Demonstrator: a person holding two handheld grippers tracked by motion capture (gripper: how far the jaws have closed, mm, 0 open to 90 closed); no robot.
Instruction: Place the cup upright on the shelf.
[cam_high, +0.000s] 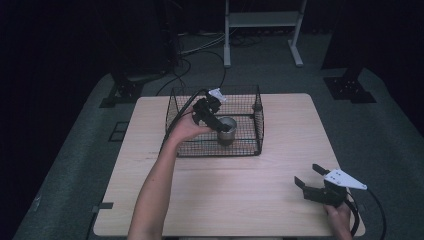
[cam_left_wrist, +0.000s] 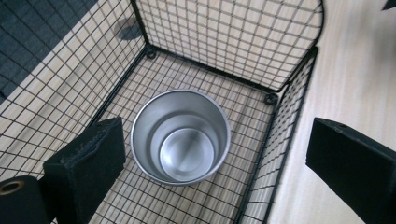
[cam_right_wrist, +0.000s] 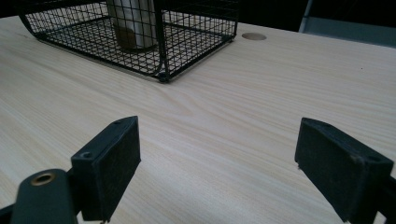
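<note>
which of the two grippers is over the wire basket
The left gripper, reaching into the wire basket just above the steel cup. The right gripper sits over bare table near its right corner.

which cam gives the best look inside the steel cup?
The left gripper view: it looks straight down into the shiny round steel cup, showing an empty interior. The high view shows the cup small, inside the black wire basket. The right gripper view shows its side through the mesh.

Dark room w/ grey carpeted floor (cam_high: 390, 125); pale wooden table (cam_high: 280, 165) lit; white metal stand (cam_high: 262, 20) & black cables (cam_high: 200, 47) behind.
</note>
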